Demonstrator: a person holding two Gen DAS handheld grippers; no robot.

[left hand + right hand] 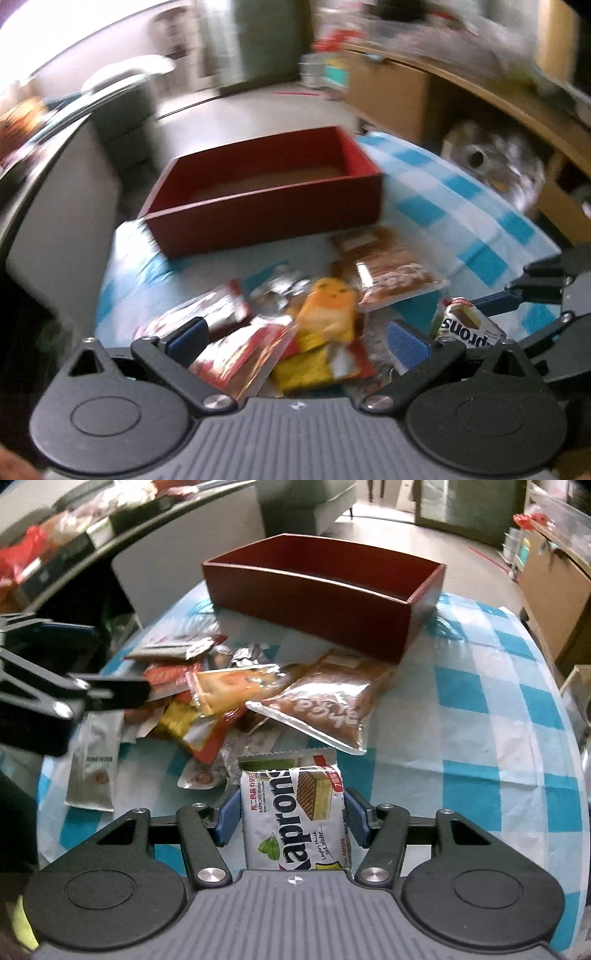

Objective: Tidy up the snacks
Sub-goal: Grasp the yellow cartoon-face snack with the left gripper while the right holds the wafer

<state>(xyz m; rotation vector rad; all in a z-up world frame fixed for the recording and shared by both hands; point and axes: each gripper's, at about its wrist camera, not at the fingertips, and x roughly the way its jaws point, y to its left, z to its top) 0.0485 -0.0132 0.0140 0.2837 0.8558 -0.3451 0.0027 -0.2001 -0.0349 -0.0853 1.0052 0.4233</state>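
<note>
A red open box (266, 195) (325, 590) stands at the far side of the blue-checked table. A pile of snack packets lies before it: a brown pouch (399, 277) (328, 705), a yellow packet (328, 310) and red packets (240, 362) (207, 734). My right gripper (291, 816) is shut on a white Kaprons wafer pack (291, 812) (465, 325) at the near side of the pile. My left gripper (295, 341) is open over the pile, holding nothing; it shows at the left of the right wrist view (92, 664).
The round table's cloth (480, 720) has room on the right side. A white flat sachet (92, 771) lies near the left edge. A wooden shelf unit (461, 110) stands to the right, a cluttered counter (55, 554) to the left.
</note>
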